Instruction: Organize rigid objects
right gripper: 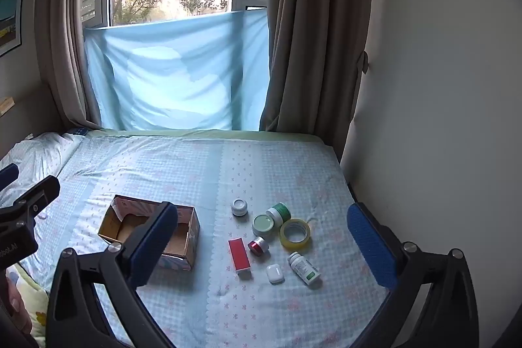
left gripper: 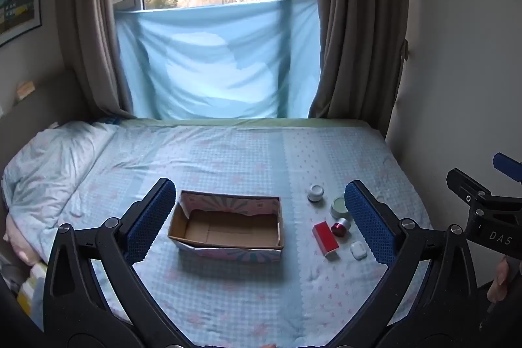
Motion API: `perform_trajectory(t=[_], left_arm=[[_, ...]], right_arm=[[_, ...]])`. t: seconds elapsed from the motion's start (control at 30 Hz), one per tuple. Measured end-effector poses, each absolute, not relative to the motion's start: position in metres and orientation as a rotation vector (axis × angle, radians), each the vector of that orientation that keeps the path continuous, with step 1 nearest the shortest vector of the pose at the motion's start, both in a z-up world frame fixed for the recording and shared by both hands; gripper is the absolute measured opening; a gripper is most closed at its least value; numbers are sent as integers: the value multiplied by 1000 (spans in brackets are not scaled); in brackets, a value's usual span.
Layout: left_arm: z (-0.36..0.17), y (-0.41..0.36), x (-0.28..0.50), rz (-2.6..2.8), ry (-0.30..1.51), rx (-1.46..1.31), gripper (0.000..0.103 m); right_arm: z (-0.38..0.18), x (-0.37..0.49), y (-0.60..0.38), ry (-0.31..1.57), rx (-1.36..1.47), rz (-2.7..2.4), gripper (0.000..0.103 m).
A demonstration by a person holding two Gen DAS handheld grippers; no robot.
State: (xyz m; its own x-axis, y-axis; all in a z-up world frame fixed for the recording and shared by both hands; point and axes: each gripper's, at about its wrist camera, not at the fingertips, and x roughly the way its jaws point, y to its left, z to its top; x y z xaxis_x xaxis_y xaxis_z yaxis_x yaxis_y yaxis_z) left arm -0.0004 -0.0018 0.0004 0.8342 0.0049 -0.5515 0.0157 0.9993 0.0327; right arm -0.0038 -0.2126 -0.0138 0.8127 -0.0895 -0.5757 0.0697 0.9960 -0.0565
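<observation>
An open, empty cardboard box (left gripper: 228, 225) (right gripper: 130, 225) lies on the bed. Right of it lie small rigid items: a red-and-white box (right gripper: 239, 256) (left gripper: 324, 238), a red-capped jar (right gripper: 258, 246), a white earbud case (right gripper: 275, 273), a white pill bottle (right gripper: 303, 268), a yellow tape roll (right gripper: 295, 234), a pale green jar (right gripper: 263, 224), a green-banded jar (right gripper: 279, 212) and a small white jar (right gripper: 239, 206) (left gripper: 315, 193). My left gripper (left gripper: 259, 222) is open and empty above the box. My right gripper (right gripper: 262, 245) is open and empty above the items.
The bed sheet (right gripper: 261, 172) is pale blue checked. A pillow (left gripper: 49, 165) lies at the left. Curtains (right gripper: 313, 31) and a blue cloth (right gripper: 176, 70) hang at the window behind. A wall (right gripper: 440, 87) borders the bed's right edge.
</observation>
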Motion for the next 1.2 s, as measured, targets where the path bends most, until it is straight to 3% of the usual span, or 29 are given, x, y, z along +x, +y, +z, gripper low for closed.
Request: perform_trajectory(t=[1.2], left_arm=[[1,4,10,-24,567,14,103]], right_arm=[[-10,3,-217,605,-31,-88,103]])
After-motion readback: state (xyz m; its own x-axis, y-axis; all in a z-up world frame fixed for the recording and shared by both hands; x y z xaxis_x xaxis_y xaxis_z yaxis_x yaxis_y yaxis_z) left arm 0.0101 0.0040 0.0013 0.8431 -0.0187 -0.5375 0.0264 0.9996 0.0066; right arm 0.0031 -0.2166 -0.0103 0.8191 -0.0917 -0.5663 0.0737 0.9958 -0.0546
